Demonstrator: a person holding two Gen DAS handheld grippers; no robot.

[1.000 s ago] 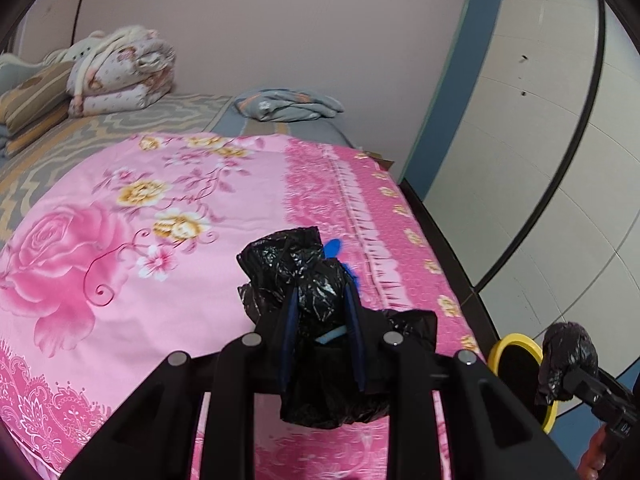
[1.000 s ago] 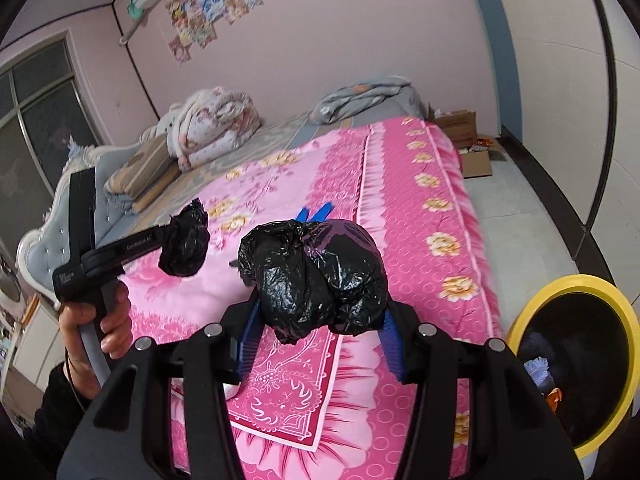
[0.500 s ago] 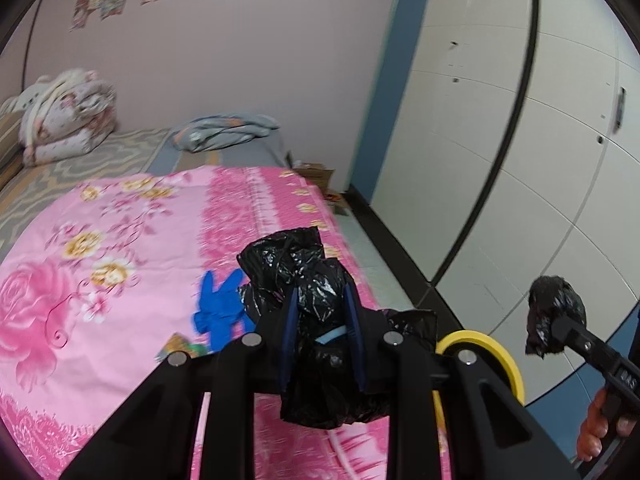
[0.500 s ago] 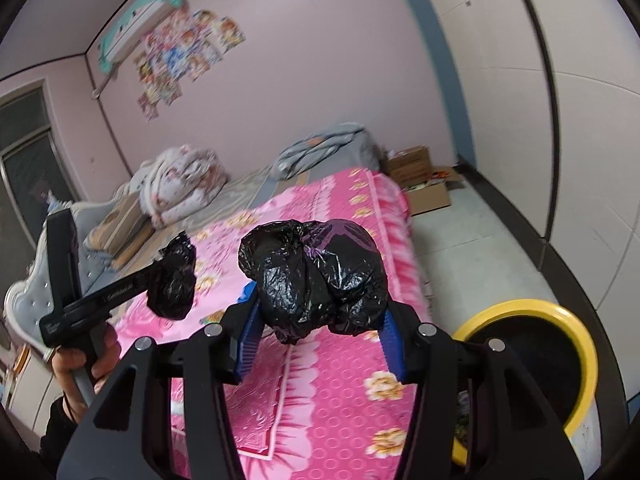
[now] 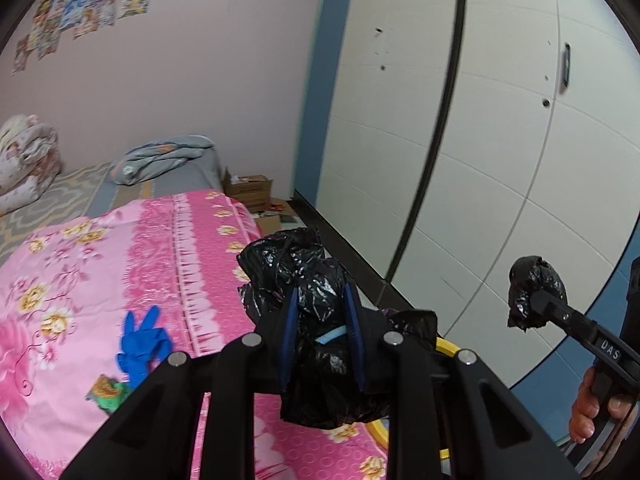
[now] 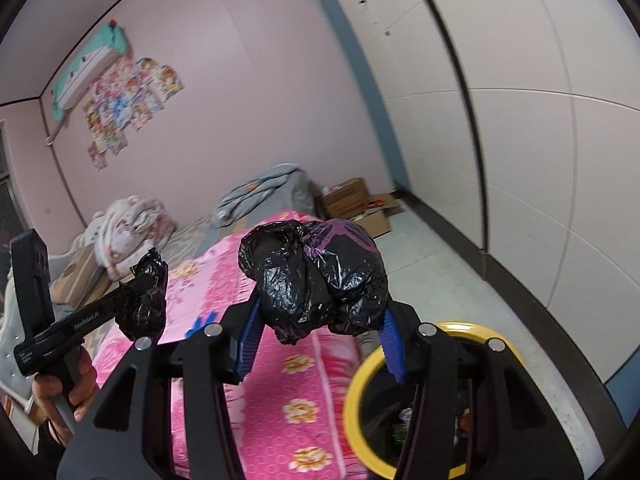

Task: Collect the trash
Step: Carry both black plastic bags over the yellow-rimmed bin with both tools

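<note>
Left gripper: blue pads clamped tight on a crumpled black trash bag, which bulges above and sags below the fingers. Held in the air over the bed's right edge.

Right gripper: jaws partway apart, closed around a second, rounder black bag bundle with a purple patch on top. Bundle sits on top of the pads, clear of everything else.

Each gripper shows in the other's view, with the person's hand on the handle.

Yellow-rimmed bin: on the floor just beside the bed, below and right of the right gripper. Dark inside, some trash visible in it. In the left view only slivers of the rim show behind the bag.

Pink floral bedspread below both grippers. Lying on it: blue glove and a small green-and-orange wrapper just beside it.

Far end: folded quilts, cardboard boxes on the floor in the corner. White panelled wardrobe along the right.
</note>
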